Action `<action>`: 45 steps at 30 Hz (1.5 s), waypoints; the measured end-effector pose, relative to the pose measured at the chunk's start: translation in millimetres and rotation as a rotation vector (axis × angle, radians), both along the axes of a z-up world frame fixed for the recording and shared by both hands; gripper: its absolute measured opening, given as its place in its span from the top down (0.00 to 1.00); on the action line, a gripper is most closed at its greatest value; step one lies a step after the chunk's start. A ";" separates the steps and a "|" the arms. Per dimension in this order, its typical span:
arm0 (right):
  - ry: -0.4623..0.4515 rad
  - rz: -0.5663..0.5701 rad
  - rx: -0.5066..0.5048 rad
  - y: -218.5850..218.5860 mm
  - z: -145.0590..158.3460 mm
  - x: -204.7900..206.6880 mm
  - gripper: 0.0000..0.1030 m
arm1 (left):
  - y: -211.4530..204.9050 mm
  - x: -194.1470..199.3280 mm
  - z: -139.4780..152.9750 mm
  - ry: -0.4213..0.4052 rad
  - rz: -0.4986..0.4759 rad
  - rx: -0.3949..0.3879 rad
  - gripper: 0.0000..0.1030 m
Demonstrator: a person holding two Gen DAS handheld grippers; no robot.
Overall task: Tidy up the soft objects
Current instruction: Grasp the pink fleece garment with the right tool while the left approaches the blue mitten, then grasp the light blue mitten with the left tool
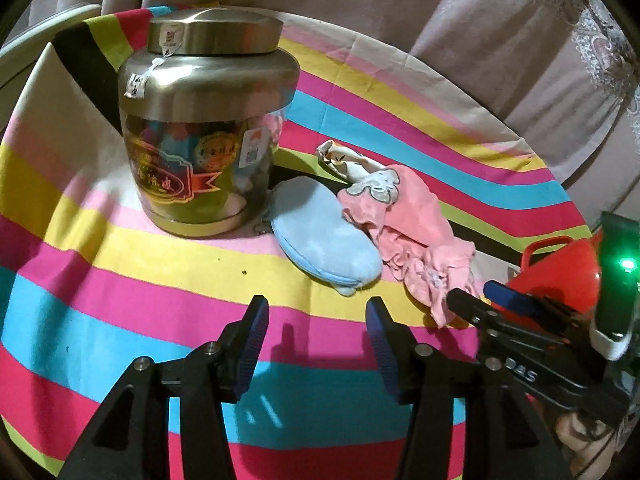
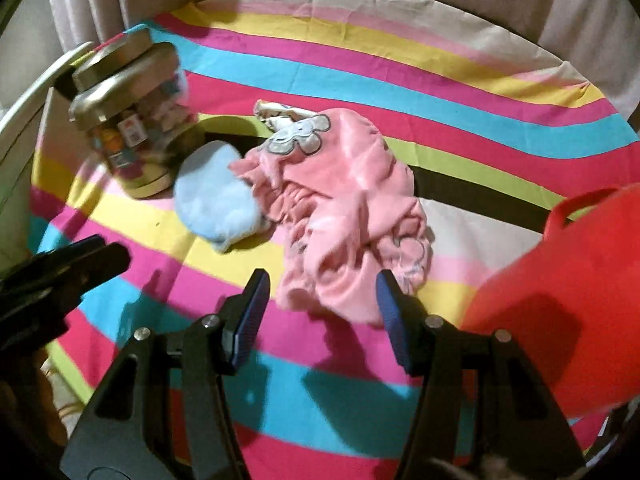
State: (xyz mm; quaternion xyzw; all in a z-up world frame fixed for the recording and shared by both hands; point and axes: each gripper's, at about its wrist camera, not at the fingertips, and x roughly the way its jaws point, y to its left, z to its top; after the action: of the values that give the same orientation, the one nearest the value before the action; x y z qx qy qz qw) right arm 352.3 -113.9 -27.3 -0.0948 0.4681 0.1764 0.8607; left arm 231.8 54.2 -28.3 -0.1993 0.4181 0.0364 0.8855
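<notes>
Tablecloth (image 1: 120, 292) first, since it's the biggest thing here: loud stripes in pink, yellow, blue, green and black, spread over the whole surface, with pale curtains (image 1: 460, 20) hanging behind it. Next down in size is the red plastic bucket (image 2: 568, 300) with a handle loop, sitting at the right edge, just beside the right gripper (image 2: 320, 308). Then the jar (image 1: 204, 128), clear body with a big metal lid and shoulder, gold and red labels on the front, colourful soft stuff packed inside. It stands upright at the far left of the cloth.

The loose soft things sit in the middle. The pink garment (image 2: 348, 208) is a crumpled fleecy heap with a grey flower patch on top. Its near edge lies right between the right gripper's 2 blue pads (image 2: 252, 316), low against the cloth, but the pads stand apart and aren't squeezing it. The light blue plush (image 1: 324, 240) is oval, touching the pink garment on one side and lying just beside the jar's base on the other. A small white printed cloth (image 1: 340, 160) peeks out behind the pink heap.

The left gripper (image 1: 316, 340) hovers over bare stripes, jaws apart with nothing in them, the blue plush straight ahead of it but not touching. In the right wrist view it's only a dark blurry shape at the left edge.
</notes>
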 end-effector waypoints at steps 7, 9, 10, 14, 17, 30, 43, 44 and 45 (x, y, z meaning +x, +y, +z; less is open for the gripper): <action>-0.006 -0.040 0.019 1.0 -20.8 16.2 0.43 | 5.0 18.4 -9.2 -0.001 0.026 -0.024 0.43; -0.013 -0.041 0.008 3.2 -25.0 19.9 0.43 | 6.9 22.7 -11.7 -0.002 0.035 -0.036 0.41; -0.014 -0.042 0.010 3.6 -27.3 22.5 0.43 | 7.8 24.6 -13.2 -0.001 0.039 -0.042 0.40; -0.014 -0.046 0.017 3.0 -34.0 28.2 0.50 | 15.2 33.5 -24.5 0.013 0.072 -0.082 0.38; -0.008 -0.036 0.012 3.1 -39.6 27.2 0.61 | 17.9 39.8 -34.3 0.032 0.083 -0.097 0.38; -0.037 -0.041 0.085 -13.7 -33.3 3.8 0.75 | 14.9 61.4 -47.9 0.036 0.067 -0.110 0.38; -0.034 -0.039 0.107 -18.7 -30.0 -6.9 0.75 | 3.8 88.0 -53.7 0.059 0.063 -0.053 0.62; -0.034 -0.038 0.107 -18.8 -30.0 -7.0 0.75 | 1.6 90.3 -54.2 0.063 0.052 -0.039 0.71; -0.033 -0.036 0.106 -18.2 -29.9 -6.9 0.75 | 0.1 91.0 -54.6 0.062 0.041 -0.033 0.79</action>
State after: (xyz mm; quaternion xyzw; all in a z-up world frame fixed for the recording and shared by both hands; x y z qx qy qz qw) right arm 345.5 -132.1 -57.2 -0.0438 0.4456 0.1839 0.8751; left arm 322.8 54.3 -82.9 -0.2213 0.4417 0.0536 0.8678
